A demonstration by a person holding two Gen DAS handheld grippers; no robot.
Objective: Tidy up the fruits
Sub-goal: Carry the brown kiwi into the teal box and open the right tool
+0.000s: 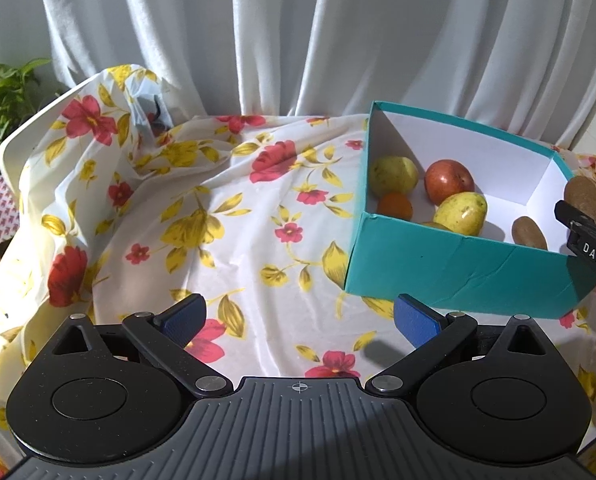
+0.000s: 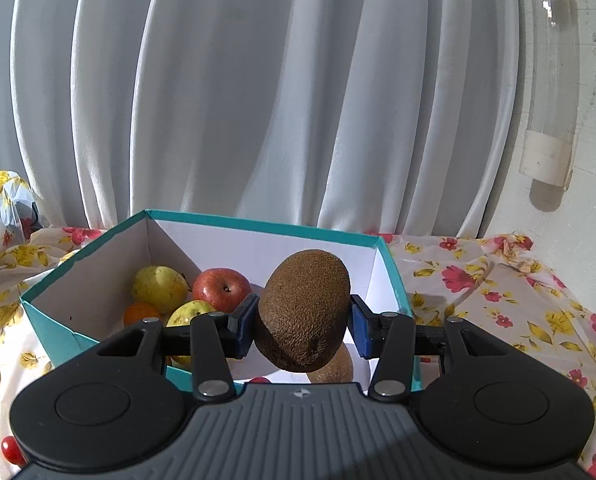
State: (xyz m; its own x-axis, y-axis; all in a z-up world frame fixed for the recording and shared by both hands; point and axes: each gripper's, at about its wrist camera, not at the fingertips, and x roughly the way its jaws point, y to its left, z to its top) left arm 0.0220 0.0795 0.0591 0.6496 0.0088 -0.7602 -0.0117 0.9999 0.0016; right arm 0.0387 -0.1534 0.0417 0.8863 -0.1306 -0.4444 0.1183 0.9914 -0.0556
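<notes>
Two grippers work over a flowered tablecloth (image 1: pixel 258 216): the right gripper (image 2: pixel 302 326) clamps a brown kiwi (image 2: pixel 303 310) between its blue pads, holding it above the near edge of a teal box (image 2: pixel 86 280) — white inside. In the box lie a red apple (image 2: pixel 222 288) at 11 o'clock from the held kiwi, two yellow-green pears (image 1: pixel 393 176) (image 1: pixel 461 213), an orange (image 1: pixel 395 206) and a second kiwi (image 1: pixel 529 232). The left gripper (image 1: pixel 299 316) hangs with its jaws spread wide and nothing between them, the box at its 1 o'clock.
</notes>
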